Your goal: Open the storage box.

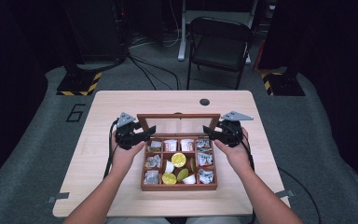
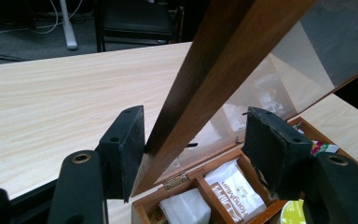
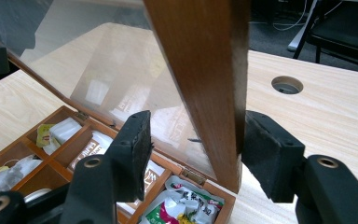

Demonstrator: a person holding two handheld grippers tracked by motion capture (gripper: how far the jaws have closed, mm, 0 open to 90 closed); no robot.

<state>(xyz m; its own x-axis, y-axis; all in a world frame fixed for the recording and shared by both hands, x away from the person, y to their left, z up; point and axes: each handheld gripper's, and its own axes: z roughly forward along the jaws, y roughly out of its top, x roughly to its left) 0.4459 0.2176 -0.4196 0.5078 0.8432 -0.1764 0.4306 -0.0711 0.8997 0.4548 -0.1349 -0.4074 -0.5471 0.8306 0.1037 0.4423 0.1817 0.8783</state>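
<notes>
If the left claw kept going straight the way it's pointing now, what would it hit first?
Most likely the wooden side rail of the box's raised glass lid. In the left gripper view that rail already stands between the left claw jaws, against the left-hand one. Depth is hard to judge.

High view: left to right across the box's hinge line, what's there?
Left hand → left gripper → lid → right gripper → right hand.

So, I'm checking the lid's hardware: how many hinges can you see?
2. One hinge joins the lid to the box near its back-left corner, the other hinge near its back-right corner. Any between them may be hidden.
</notes>
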